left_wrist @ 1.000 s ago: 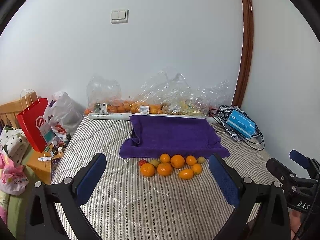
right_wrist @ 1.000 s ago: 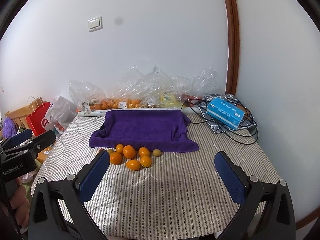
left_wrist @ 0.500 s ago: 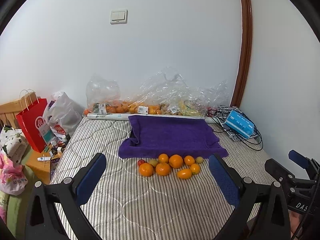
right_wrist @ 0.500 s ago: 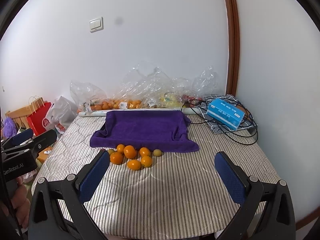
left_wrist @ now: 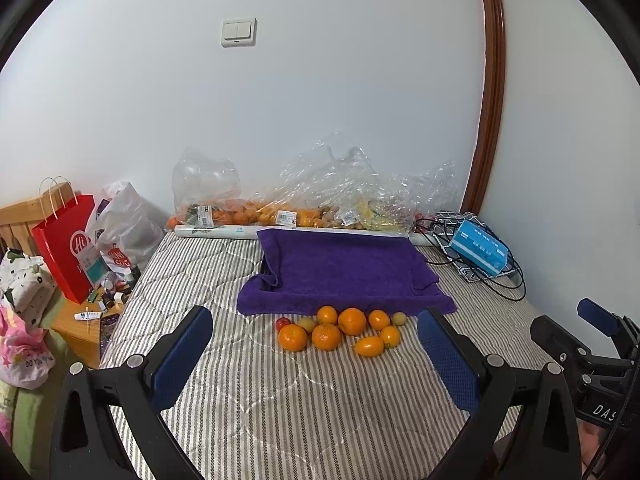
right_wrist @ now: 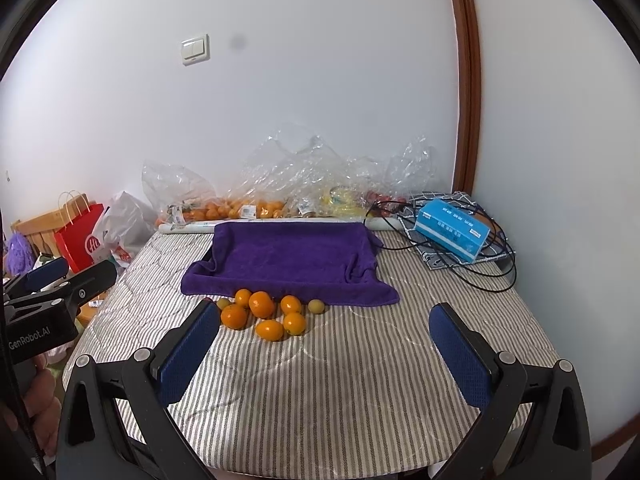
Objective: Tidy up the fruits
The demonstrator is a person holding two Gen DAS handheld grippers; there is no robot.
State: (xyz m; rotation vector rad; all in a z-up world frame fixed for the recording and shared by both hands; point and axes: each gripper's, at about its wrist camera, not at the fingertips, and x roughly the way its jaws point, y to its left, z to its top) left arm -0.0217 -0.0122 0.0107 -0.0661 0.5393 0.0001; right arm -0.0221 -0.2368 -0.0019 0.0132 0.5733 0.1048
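A cluster of loose fruit point(left_wrist: 340, 330) lies on the striped mattress point(left_wrist: 280, 400) just in front of a purple towel point(left_wrist: 344, 272): several oranges, an oval yellow-orange one point(left_wrist: 369, 346), two small greenish ones and a small red one point(left_wrist: 283, 323). The cluster also shows in the right wrist view point(right_wrist: 266, 314), with the towel point(right_wrist: 288, 260) behind it. My left gripper point(left_wrist: 314, 354) is open and empty, hovering in front of the fruit. My right gripper point(right_wrist: 324, 346) is open and empty, in front of and right of the fruit.
Clear plastic bags of oranges and other fruit point(left_wrist: 304, 208) line the wall behind the towel. A blue box point(right_wrist: 452, 230) on tangled black cables sits at the back right. A red paper bag point(left_wrist: 66, 240) and clutter stand off the mattress's left edge.
Both grippers have drifted slightly; the fruit sits a little lower and nearer in both views. Nothing was grasped or moved.
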